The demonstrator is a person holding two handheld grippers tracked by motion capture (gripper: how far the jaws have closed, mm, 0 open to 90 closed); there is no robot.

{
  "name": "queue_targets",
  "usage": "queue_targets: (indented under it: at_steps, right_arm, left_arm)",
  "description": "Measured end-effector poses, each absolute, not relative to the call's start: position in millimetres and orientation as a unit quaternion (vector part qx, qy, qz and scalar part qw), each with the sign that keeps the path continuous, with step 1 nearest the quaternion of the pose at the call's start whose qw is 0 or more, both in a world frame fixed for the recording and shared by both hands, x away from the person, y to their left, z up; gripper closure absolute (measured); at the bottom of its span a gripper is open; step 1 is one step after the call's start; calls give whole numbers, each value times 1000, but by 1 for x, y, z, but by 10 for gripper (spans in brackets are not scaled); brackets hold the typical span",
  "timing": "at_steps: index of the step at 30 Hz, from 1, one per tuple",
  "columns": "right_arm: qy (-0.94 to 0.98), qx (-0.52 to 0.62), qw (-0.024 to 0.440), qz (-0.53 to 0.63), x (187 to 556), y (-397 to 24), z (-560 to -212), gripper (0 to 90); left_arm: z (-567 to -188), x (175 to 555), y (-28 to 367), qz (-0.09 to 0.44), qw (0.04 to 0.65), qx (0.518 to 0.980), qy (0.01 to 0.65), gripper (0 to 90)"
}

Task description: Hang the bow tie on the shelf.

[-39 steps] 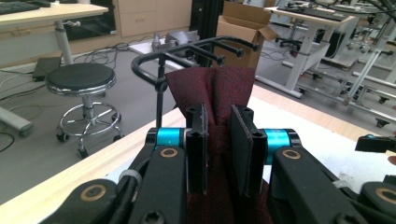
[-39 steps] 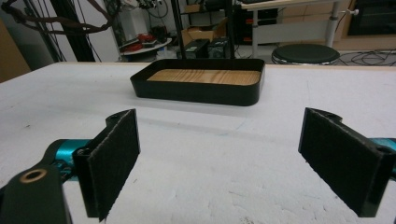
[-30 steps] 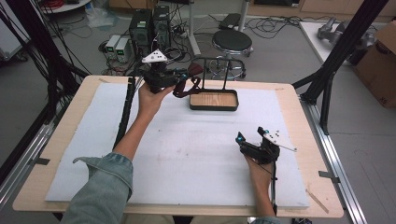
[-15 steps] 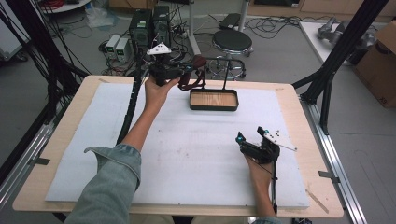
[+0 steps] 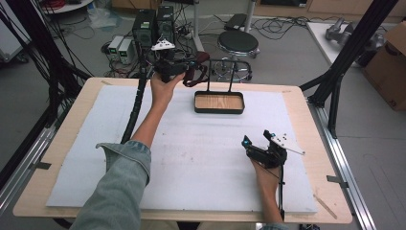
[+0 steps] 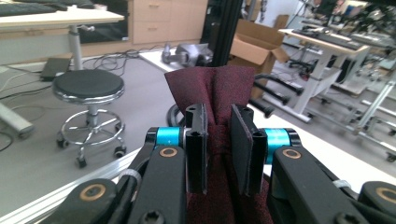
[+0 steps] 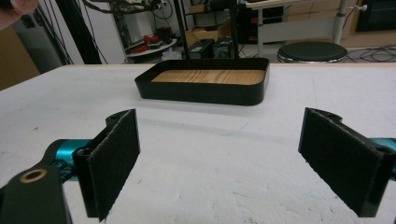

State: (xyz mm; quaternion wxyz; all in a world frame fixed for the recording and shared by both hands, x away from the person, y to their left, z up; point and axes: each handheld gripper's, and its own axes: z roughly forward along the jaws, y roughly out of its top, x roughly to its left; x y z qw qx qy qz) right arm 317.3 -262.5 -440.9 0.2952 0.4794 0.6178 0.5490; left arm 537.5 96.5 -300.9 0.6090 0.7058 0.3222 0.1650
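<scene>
Left tongs (image 5: 191, 67) carried cloth (image 5: 198, 72) farther back, hanging.

Between my left fingers (image 6: 196, 149) sits a dark red woven cloth (image 6: 219, 88), matt. Ahead of my right fingers (image 7: 114, 158): a black satin tray (image 7: 196, 95), wood-grain floor, on rough white foam sheet (image 7: 210, 186).

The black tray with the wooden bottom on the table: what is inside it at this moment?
The black tray shows nothing on its wooden bottom. Its near wall covers the front strip of the bottom in the right gripper view. The dark red cloth is outside it, clamped in the left gripper.
</scene>
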Motion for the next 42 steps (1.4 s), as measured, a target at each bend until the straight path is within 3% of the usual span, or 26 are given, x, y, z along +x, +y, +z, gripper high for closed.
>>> queue_targets:
  at_steps: [42]
  right_arm:
    - [621, 475, 297, 548, 318, -261, -441, 118]
  left_arm:
    - [-318, 539, 103, 199, 575, 721, 332, 698]
